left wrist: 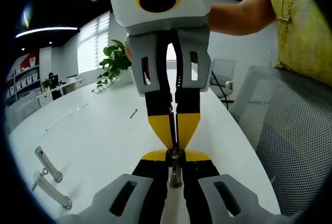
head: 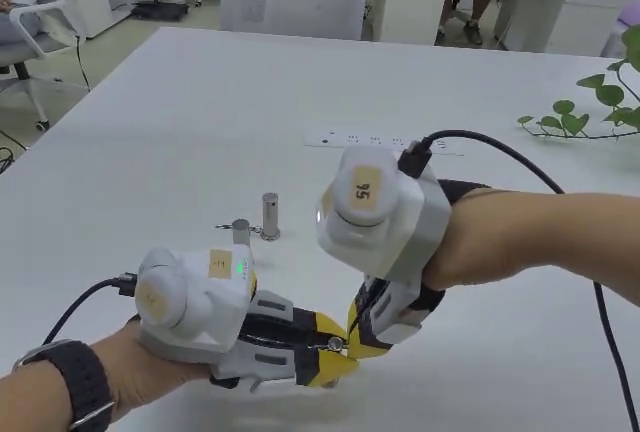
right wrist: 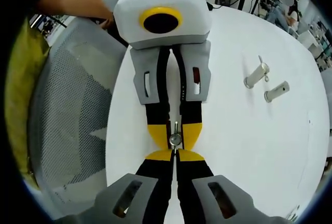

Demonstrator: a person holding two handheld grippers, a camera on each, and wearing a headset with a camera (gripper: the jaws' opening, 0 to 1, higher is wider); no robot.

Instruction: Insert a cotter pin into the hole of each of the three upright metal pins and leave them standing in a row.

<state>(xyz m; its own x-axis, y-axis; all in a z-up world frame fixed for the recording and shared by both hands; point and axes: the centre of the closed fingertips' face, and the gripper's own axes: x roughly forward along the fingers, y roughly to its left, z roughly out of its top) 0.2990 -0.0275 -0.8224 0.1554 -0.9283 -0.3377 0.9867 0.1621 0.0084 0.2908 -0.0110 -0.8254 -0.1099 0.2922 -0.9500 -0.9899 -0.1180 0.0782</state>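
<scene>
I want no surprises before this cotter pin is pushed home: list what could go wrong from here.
1. The left gripper holds the metal pin by its jaw tips alone; a push from the right gripper with the cotter pin could twist it loose.
2. The cotter pin is thin; off the hole, it may bend or slip from the jaws.
3. The two standing pins are close together; setting the third beside them could topple one.
</scene>
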